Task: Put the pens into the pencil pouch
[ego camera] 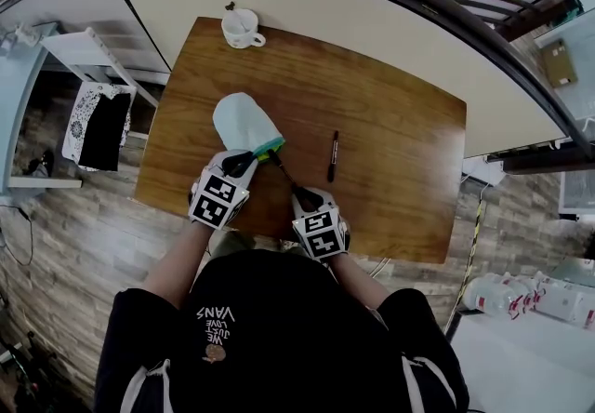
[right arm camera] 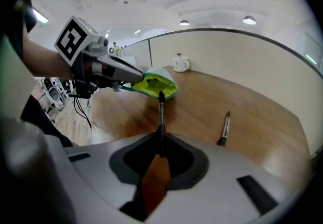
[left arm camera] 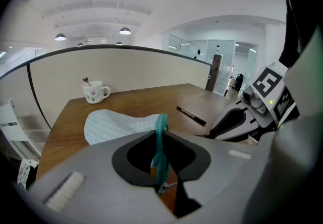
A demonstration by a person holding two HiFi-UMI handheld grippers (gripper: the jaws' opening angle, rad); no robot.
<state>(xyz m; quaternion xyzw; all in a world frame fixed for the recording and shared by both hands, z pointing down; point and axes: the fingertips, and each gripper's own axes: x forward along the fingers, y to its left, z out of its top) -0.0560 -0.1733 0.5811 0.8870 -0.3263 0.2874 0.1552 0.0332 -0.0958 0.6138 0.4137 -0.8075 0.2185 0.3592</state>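
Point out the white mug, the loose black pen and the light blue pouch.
White ceramic mug (ego camera: 240, 37), head view, its body.
Loose black pen (ego camera: 332, 156), head view, mid-barrel.
Light blue fabric pencil pouch (ego camera: 240, 120), head view, middle of the cloth.

The head view sits way up top, looking nearly straight down over the person's shoulders. It's far enough off to catch the whole table (ego camera: 400, 151) plus the floor around it. The left gripper view rides low on the left gripper (ego camera: 244, 160), right up close behind its jaws, and faces across the tabletop toward the curved partition (left arm camera: 126, 69). The right gripper view rides the right gripper (ego camera: 296, 190) the same way, but angles over toward the left one, sighting along the held pen (right arm camera: 161, 122). All three catch the pouch (ego camera: 244, 121), the mug (ego camera: 242, 28) and the loose pen (ego camera: 332, 155). Each gripper view also gets the other gripper at its edge.
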